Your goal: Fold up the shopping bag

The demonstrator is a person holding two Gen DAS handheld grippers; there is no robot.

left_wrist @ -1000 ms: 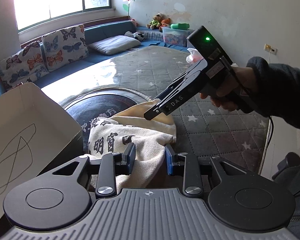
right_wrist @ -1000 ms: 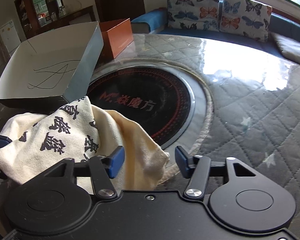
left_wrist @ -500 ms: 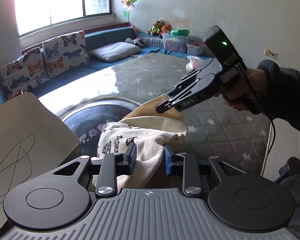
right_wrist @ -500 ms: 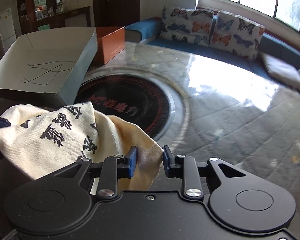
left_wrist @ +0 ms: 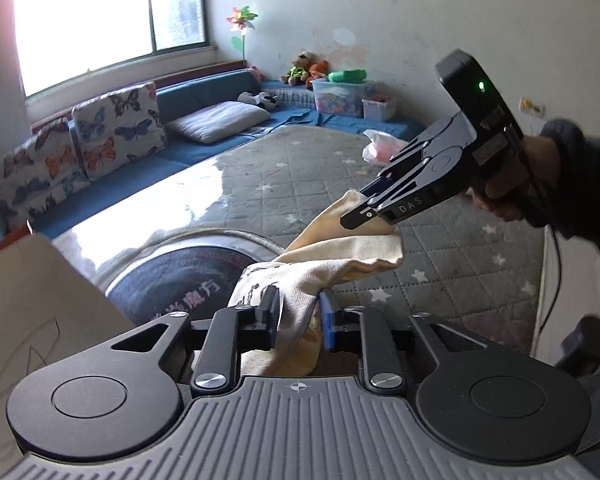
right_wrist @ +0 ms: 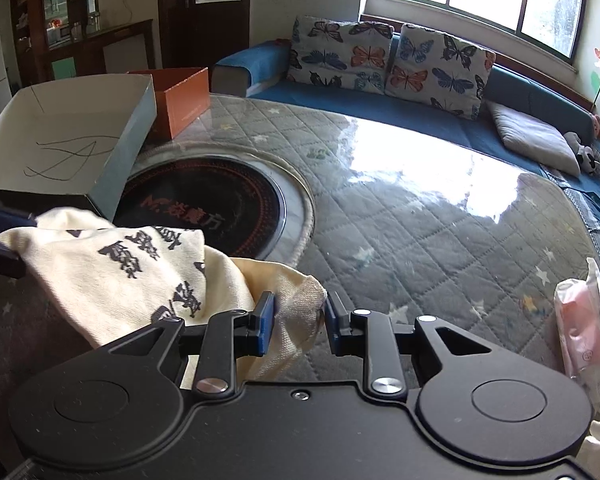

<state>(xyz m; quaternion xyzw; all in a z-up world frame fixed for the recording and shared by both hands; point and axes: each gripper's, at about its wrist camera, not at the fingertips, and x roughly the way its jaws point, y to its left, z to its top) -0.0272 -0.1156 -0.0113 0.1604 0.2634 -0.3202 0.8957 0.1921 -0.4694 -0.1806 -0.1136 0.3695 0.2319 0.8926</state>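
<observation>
The left gripper (left_wrist: 298,318) has its jaws closed onto a bunched end of the cream shopping bag (left_wrist: 324,260), cloth pinched between the blue pads. The right gripper (right_wrist: 298,322) has its jaws nearly together around the bag's other corner, and the left-wrist view shows that corner clamped. The bag hangs stretched between the two grippers, lifted above the worktop (right_wrist: 420,232) near its front edge, black printed characters showing on one face. Under it lies a black round inset (right_wrist: 212,204) in the quilted cover. A white box (right_wrist: 72,140) stands toward the left side, an orange box (right_wrist: 184,96) just behind it, a pink plastic bag (right_wrist: 584,332) at the right edge
</observation>
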